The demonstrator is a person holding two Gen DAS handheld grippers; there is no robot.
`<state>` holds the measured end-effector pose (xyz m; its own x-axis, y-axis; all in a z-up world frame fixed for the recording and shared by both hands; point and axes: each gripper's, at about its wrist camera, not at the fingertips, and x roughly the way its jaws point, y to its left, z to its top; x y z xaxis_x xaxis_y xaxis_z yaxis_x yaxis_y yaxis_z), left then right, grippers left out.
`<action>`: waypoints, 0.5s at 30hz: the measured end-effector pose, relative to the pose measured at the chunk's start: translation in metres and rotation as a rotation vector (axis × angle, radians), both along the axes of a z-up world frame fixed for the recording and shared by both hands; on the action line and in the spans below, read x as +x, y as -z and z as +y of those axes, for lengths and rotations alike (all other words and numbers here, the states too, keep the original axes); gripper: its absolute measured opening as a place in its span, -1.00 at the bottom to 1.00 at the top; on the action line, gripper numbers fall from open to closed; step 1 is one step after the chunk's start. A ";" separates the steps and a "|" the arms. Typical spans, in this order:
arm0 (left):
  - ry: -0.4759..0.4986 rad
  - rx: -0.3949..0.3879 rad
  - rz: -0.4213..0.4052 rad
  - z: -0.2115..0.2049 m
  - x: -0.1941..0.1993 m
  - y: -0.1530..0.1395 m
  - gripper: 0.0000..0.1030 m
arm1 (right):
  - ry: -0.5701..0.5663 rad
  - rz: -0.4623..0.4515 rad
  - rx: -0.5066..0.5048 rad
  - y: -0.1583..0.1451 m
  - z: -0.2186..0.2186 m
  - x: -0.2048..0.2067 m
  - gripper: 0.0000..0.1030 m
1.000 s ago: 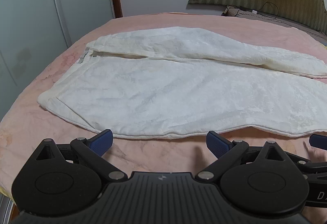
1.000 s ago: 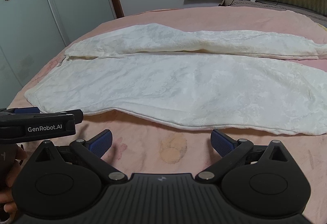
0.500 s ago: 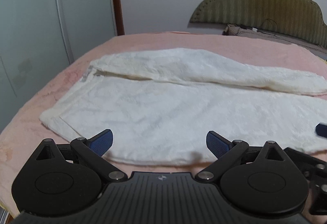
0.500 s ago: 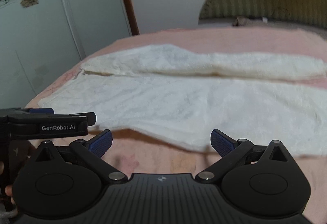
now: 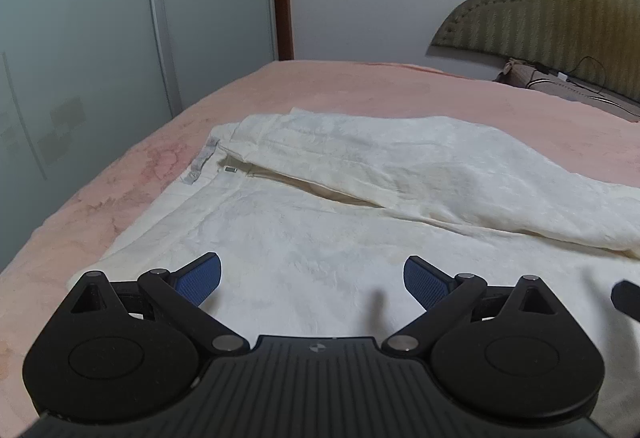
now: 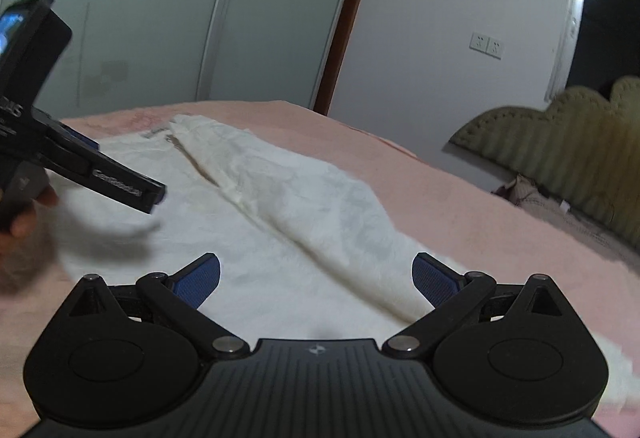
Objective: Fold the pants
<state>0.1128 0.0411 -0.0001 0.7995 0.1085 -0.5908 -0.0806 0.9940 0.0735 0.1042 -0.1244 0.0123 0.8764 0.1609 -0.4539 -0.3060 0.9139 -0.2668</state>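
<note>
Cream-white pants (image 5: 320, 238) lie spread flat on a pink bedspread (image 5: 380, 86), waistband at the left with a small grey tag (image 5: 200, 164). The far leg (image 5: 440, 174) is a raised fold running off to the right. My left gripper (image 5: 312, 280) hovers open over the near leg, with nothing between its blue pads (image 5: 200, 276). In the right wrist view the pants (image 6: 280, 230) run diagonally, and my right gripper (image 6: 316, 278) is open above them, empty. The left gripper (image 6: 100, 182) shows there at the left, held by a hand (image 6: 24, 222).
A sliding wardrobe with flower decals (image 5: 100, 38) stands left of the bed. A padded olive headboard (image 5: 560, 10) and a pillow with a cable (image 5: 560, 82) are at the far right. Bare bedspread (image 6: 460, 198) lies beyond the pants.
Both grippers have moved forward from the near bed edge to above the pants and tilted upward; the right view has swung left. Both stay open.
</note>
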 end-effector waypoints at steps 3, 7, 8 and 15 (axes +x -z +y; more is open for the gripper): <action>-0.010 -0.004 0.019 0.003 0.014 0.010 0.94 | -0.055 0.067 0.078 0.000 -0.011 0.042 1.00; -0.024 0.043 0.003 0.002 0.023 0.024 0.94 | -0.075 0.147 0.262 -0.005 -0.033 0.106 0.99; -0.020 0.054 -0.002 0.001 0.024 0.027 0.94 | -0.075 0.166 0.299 -0.007 -0.037 0.123 0.99; 0.024 0.092 -0.011 -0.008 0.025 0.043 1.00 | -0.073 0.386 0.577 -0.002 -0.058 0.254 0.92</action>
<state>0.1382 0.0336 -0.0434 0.8091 0.1424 -0.5702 -0.0580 0.9848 0.1637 0.3582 -0.1825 0.0139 0.6472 0.5225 -0.5551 -0.3474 0.8503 0.3953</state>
